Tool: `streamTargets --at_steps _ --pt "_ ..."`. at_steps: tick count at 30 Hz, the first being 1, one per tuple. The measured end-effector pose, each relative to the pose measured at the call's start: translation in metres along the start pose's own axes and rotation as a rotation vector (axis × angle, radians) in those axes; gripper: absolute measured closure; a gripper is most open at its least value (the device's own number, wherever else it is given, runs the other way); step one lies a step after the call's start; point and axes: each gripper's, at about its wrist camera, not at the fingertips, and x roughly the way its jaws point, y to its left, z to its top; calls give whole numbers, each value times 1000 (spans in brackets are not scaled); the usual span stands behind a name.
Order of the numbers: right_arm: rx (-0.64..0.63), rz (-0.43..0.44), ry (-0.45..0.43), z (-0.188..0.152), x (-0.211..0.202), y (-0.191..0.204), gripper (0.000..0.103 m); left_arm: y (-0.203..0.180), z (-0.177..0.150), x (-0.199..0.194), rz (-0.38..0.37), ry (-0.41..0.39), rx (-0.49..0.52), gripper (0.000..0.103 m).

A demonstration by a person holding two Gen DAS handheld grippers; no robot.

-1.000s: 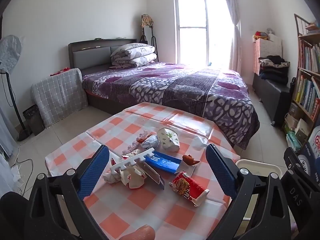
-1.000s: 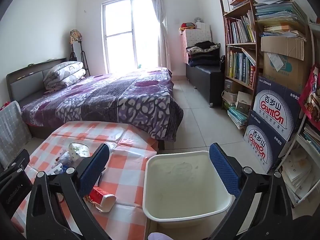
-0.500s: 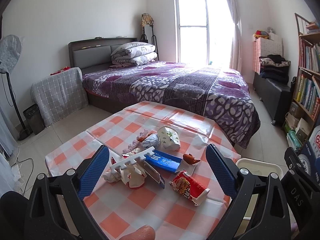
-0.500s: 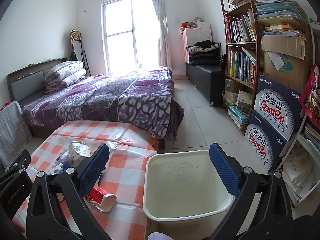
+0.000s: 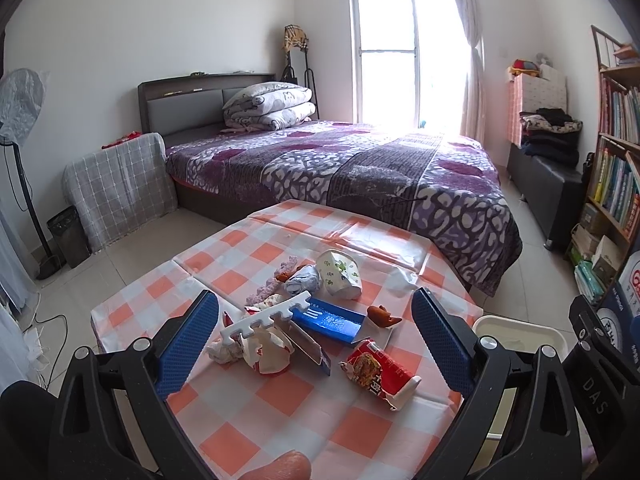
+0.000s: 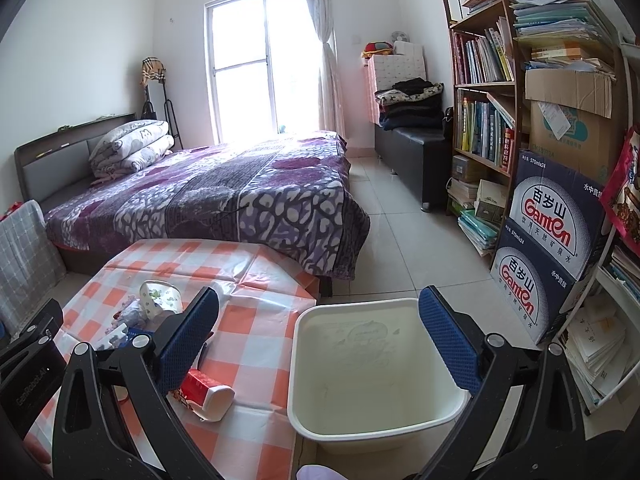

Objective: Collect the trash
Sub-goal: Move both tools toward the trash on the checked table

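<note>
No trash had yet been lifted: the left gripper [image 5: 316, 336] and the right gripper [image 6: 318, 338] were both held with fingers spread wide and empty. The trash pile [image 5: 304, 312] was seen at the frame centre on the checked table [image 5: 280, 416], and the red noodle cup [image 5: 378, 372] lay nearest, so a lowering and closing on it was judged next. The white bin [image 6: 304, 412] stood empty at lower centre just past the table edge, with open floor beyond.

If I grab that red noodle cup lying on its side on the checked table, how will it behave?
The red noodle cup looks empty and dented, so it is probably light and would crush under a firm squeeze. It lies on its side on the glossy checked tablecloth, so a push may roll or slide it.
</note>
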Motion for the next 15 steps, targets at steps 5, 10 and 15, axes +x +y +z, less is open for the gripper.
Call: streamTargets --at_steps 5,10,15 --pt "-1 0 0 0 0 0 7 1 -4 0 2 3 4 9" --pt "-3 1 -1 0 0 0 7 0 0 1 7 12 15 9" --pt "3 4 5 0 -1 3 7 0 0 3 17 28 38 9"
